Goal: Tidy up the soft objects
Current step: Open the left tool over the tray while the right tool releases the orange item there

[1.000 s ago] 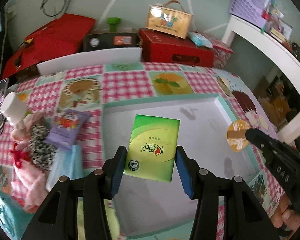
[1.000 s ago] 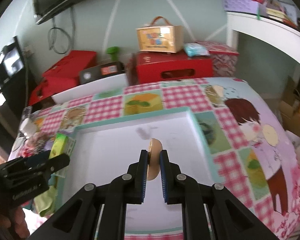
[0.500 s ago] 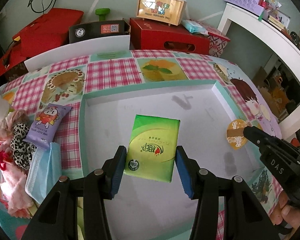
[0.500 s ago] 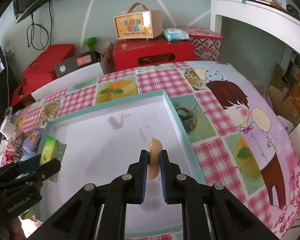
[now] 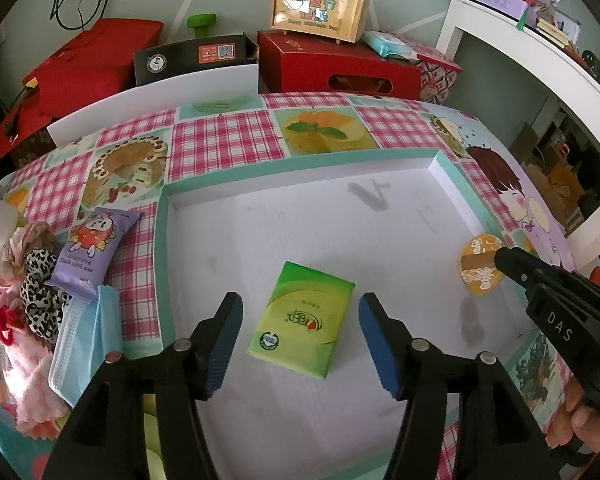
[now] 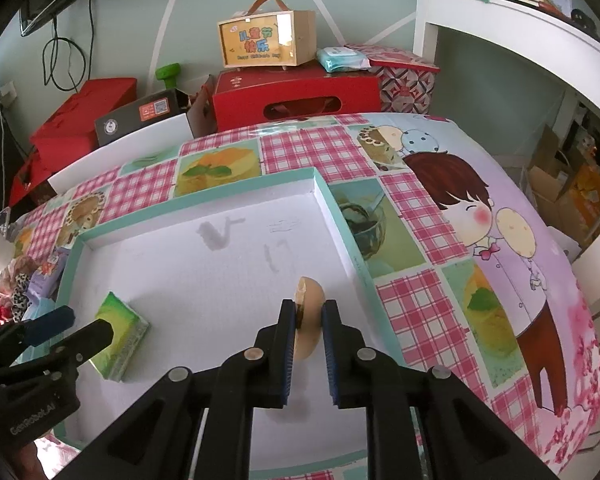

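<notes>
The left tongs (image 5: pixel 300 320) have just spread wide, dropping the green tissue pack (image 5: pixel 303 323) into the tray (image 5: pixel 162 216); right tongs (image 6: pixel 308 320) grip the round puff (image 6: pixel 309 312), likely next

The patterned table (image 5: pixel 228 140) carries a shallow teal-rimmed tray (image 5: pixel 162 280), a purple wipes packet (image 5: pixel 94 246), and a blue mask (image 5: pixel 88 336).

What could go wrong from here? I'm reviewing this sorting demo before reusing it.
The right gripper pinches the round yellow pad only by its edge above the white tray, so it might slip or land askew. The open left gripper straddles the green tissue pack; pulling back carelessly could drag it.
</notes>
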A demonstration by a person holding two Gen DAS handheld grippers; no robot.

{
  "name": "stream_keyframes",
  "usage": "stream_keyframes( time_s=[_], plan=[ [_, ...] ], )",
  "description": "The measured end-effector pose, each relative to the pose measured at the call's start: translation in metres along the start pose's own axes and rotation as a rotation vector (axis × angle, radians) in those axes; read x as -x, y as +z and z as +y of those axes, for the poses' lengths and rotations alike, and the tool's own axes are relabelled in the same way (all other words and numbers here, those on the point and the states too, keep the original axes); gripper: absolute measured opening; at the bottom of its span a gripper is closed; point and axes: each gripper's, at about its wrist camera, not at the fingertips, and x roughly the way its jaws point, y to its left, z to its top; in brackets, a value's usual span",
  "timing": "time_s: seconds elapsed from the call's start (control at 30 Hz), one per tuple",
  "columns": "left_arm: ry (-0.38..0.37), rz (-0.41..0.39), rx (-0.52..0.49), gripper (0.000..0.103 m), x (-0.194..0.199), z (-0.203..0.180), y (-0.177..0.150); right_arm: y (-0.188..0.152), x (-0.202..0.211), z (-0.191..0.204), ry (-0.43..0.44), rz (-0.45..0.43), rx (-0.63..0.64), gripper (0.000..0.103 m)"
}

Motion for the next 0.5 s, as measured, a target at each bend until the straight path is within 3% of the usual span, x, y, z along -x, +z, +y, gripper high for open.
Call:
stream_keyframes(
  time_s=[0.1,0.23,0.33,0.37,0.5],
  plan=[
    [0.002,-0.004,0.003,0.062,0.001,0.002,0.001,0.000,0.000,-0.001,-0.009,0.001,-0.001,0.017],
    [0.012,-0.016,0.012,0.063,0.004,0.006,0.001,0.001,0.003,-0.003,-0.035,-0.006,-0.011,0.046],
    [0.029,-0.026,0.028,0.072,0.006,0.011,0.002,0.001,0.007,-0.005,-0.044,-0.014,-0.013,0.048],
    [0.034,-0.030,0.036,0.079,0.007,0.012,0.002,0.001,0.007,-0.004,-0.045,-0.014,-0.012,0.049],
    [0.058,-0.052,0.068,0.081,0.011,0.022,0.004,0.001,0.005,-0.001,-0.050,-0.006,0.006,0.061]
  ],
)
